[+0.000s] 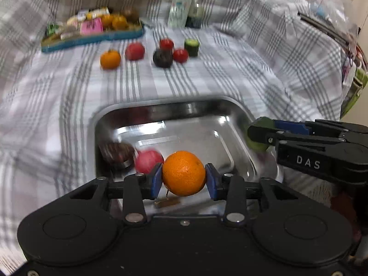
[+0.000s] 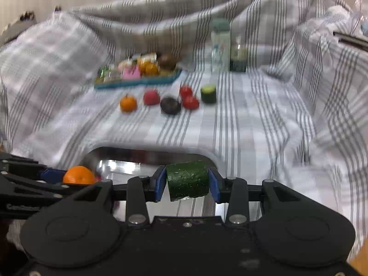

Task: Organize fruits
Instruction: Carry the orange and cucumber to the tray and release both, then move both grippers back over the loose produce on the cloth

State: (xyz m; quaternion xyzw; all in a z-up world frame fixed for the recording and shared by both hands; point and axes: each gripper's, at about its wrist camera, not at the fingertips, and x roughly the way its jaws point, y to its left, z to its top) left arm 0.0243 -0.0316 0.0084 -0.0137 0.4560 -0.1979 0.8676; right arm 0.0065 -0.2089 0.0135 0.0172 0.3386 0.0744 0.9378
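My left gripper (image 1: 183,179) is shut on an orange (image 1: 183,172) and holds it over the steel tray (image 1: 239,117). A pink-red fruit (image 1: 148,161) and a dark round fruit (image 1: 118,153) lie in the tray at its left. My right gripper (image 2: 187,184) is shut on a green cucumber piece (image 2: 187,180) at the tray's right rim (image 2: 147,153); it shows in the left wrist view (image 1: 258,138). On the cloth beyond lie an orange (image 1: 110,59), a red fruit (image 1: 134,51), a dark fruit (image 1: 162,58), two tomatoes (image 1: 180,55) and a cucumber piece (image 1: 192,46).
A blue tray (image 1: 92,39) with snacks and small oranges stands at the back left. A tall pale bottle (image 1: 180,4) and a dark jar (image 1: 195,16) stand behind the fruits. Folds of striped cloth rise at both sides. A plastic bag (image 1: 331,7) lies far right.
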